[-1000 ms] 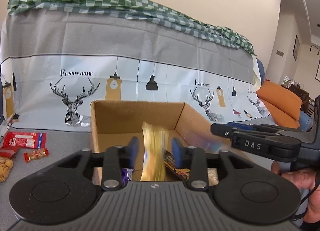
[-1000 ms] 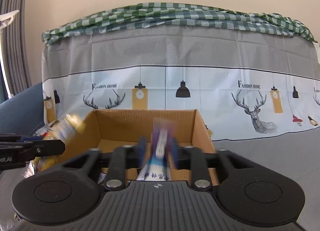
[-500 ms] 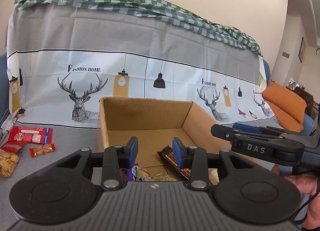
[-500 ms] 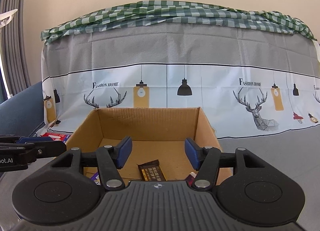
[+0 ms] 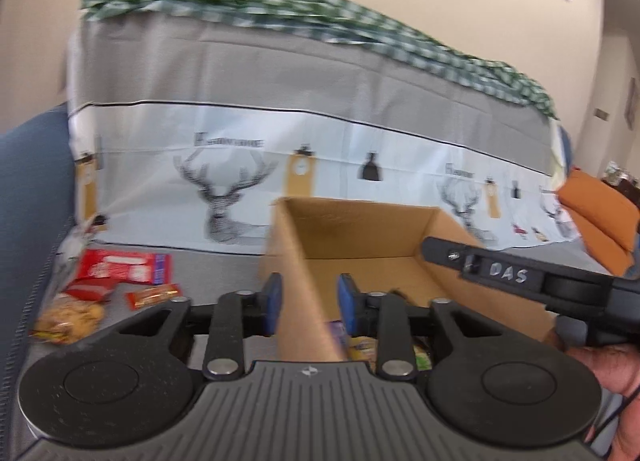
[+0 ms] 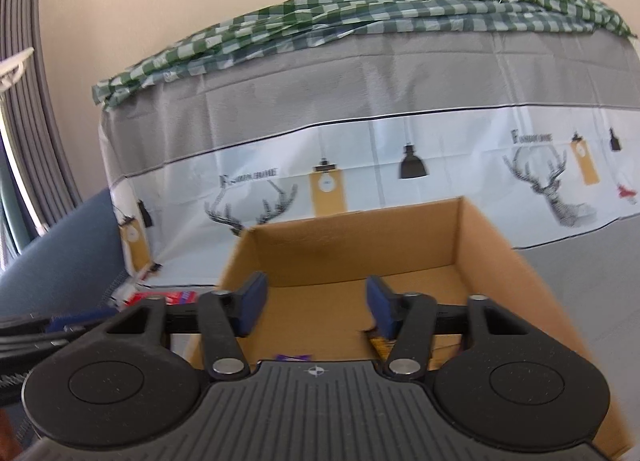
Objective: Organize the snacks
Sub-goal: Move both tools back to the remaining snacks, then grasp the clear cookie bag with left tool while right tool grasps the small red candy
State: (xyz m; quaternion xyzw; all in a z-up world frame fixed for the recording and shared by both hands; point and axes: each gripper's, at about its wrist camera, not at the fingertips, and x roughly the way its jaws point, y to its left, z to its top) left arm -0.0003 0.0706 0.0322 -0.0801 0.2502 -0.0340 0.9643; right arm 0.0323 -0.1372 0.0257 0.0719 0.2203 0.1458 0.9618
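An open cardboard box (image 5: 360,229) stands on the grey surface and holds several snack packets (image 5: 362,345). My left gripper (image 5: 308,307) is open and empty, astride the box's left wall. To its left lie a red packet (image 5: 120,265), a small orange bar (image 5: 152,295) and a bag of biscuits (image 5: 70,317). My right gripper (image 6: 314,309) is open and empty above the box (image 6: 360,245), over a dark bar (image 6: 378,343) and a purple wrapper (image 6: 294,357). It also shows in the left wrist view (image 5: 436,251) at the right.
A covered sofa back with a deer-print cloth (image 5: 224,197) rises right behind the box. A blue cushion (image 5: 32,189) is at the left, orange cushions (image 5: 600,217) at the right. The red packet also shows in the right wrist view (image 6: 160,297).
Both grippers opened and dropped their snacks into the box. Since then the left gripper has swung left toward the loose snacks, and the right gripper has turned left too.
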